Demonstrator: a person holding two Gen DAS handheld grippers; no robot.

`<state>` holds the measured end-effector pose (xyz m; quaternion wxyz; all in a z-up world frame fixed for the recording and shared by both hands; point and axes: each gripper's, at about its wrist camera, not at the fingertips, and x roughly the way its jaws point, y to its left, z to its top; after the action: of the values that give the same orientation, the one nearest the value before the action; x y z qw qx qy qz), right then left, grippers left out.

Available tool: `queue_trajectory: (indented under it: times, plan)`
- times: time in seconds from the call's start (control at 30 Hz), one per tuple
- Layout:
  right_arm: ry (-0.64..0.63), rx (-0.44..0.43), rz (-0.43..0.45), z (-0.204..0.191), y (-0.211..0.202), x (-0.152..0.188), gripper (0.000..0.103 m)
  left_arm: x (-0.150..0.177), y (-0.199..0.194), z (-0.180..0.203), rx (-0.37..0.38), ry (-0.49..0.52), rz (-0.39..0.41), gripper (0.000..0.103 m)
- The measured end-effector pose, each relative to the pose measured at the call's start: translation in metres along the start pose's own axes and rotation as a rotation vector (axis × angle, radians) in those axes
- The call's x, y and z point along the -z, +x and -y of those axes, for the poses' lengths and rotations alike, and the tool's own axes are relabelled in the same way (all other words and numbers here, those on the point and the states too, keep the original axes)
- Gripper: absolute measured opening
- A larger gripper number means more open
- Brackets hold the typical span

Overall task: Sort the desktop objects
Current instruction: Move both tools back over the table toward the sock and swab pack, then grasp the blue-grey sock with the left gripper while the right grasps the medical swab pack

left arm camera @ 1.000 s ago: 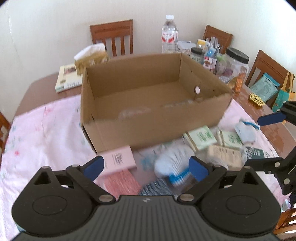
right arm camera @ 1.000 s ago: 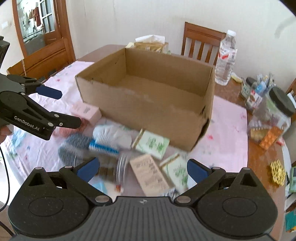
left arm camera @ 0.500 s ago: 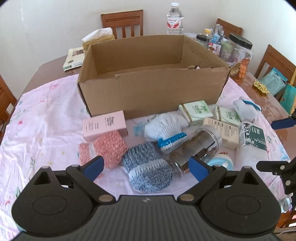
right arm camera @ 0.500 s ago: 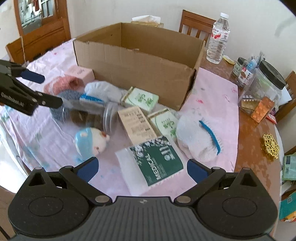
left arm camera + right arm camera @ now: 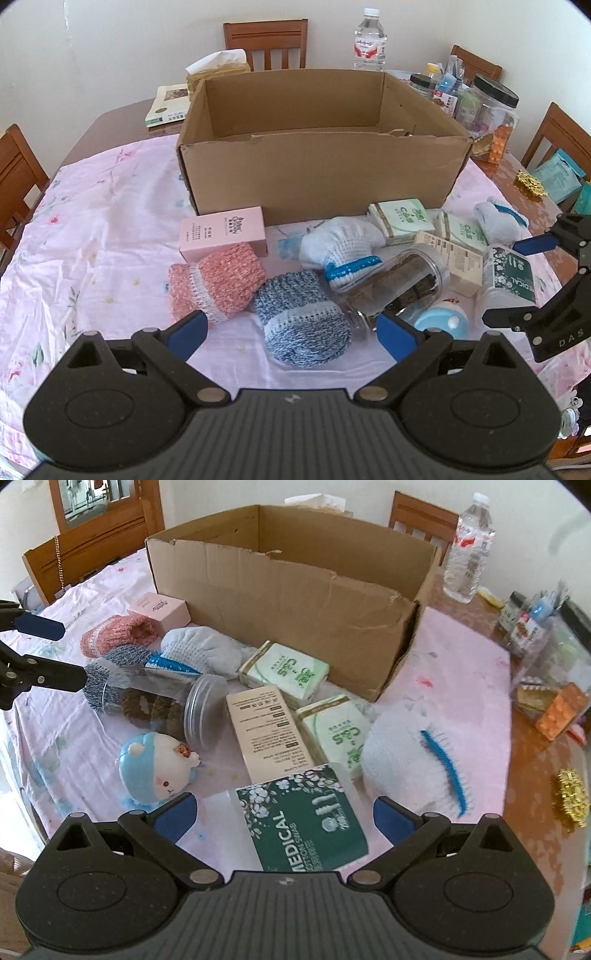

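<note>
Blue knitted sock [image 5: 303,317]: soft, light, likely best pinched mid-body; left gripper [image 5: 290,330] and right gripper [image 5: 282,812] both gaped wide, empty

left gripper [image 5: 291,330] jaws spread wide, right gripper [image 5: 282,814] likewise, both empty
</note>
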<state>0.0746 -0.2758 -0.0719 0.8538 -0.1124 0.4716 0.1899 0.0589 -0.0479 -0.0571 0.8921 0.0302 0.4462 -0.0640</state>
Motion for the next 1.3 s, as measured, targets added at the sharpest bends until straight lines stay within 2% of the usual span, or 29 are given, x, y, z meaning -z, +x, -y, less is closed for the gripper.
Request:
queue_trajectory:
  times: [0.43, 0.67, 0.8, 1.13, 1.3]
  plan:
    - [0.017, -0.038, -0.061, -0.020, -0.011, 0.010, 0.103, 0.003, 0.018, -0.008, 0.021, 0.023, -0.037, 0.098]
    - [0.009, -0.012, -0.067, -0.031, -0.011, 0.010, 0.103, 0.008, 0.031, -0.007, 0.055, 0.060, -0.074, 0.098]
    - [0.015, -0.006, -0.069, -0.032, -0.011, 0.009, 0.103, 0.011, 0.039, -0.004, 0.076, 0.143, -0.089, 0.098]
    - [0.004, 0.012, -0.083, -0.036, -0.009, 0.008, 0.103, 0.007, 0.056, 0.000, 0.213, 0.350, -0.087, 0.098]
    - [-0.005, 0.017, -0.098, -0.036, -0.004, 0.006, 0.103, 0.005, 0.061, 0.006, 0.230, 0.458, -0.062, 0.098]
